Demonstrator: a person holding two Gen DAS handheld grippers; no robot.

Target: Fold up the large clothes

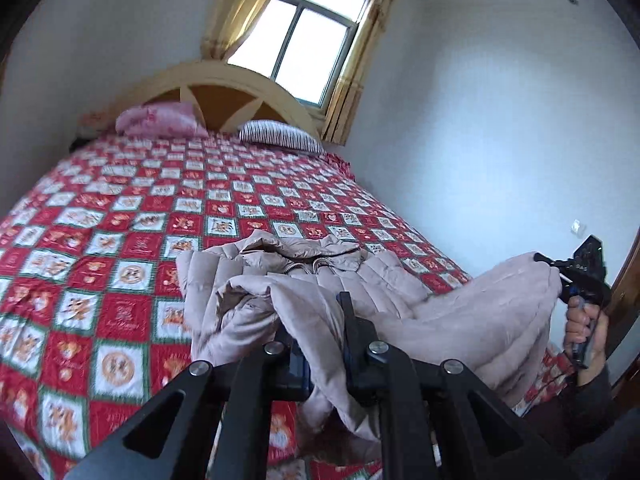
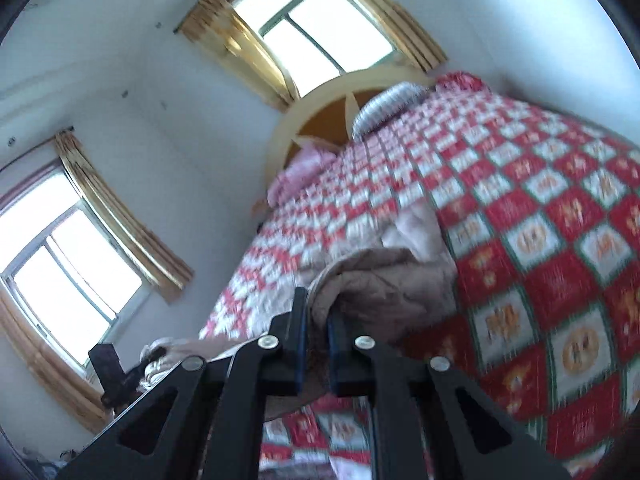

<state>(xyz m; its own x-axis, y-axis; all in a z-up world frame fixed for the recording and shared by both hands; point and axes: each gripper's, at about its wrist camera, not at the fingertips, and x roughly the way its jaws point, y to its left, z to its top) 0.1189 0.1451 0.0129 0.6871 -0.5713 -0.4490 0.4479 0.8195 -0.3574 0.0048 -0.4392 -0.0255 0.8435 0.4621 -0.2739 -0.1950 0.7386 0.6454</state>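
Observation:
A beige quilted puffer jacket (image 1: 320, 256) lies bunched on the bed, its zip collar pointing toward the headboard. My left gripper (image 1: 316, 314) is shut on a fold of its near edge, and the cloth drapes over the left finger. At the right of the left wrist view a hand holds my right gripper (image 1: 546, 261), pinching another part of the edge and lifting it off the bed. In the blurred right wrist view the right gripper (image 2: 318, 308) is shut on the jacket (image 2: 380, 276). The left gripper (image 2: 152, 356) shows dark at the lower left with pale cloth at its tip.
The bed carries a red and white checked quilt (image 1: 120, 216). A pink pillow (image 1: 160, 120) and a striped pillow (image 1: 280, 134) lie against the arched wooden headboard (image 1: 224, 92). Windows with yellow curtains (image 1: 304, 40) are behind, and a white wall runs close along the right.

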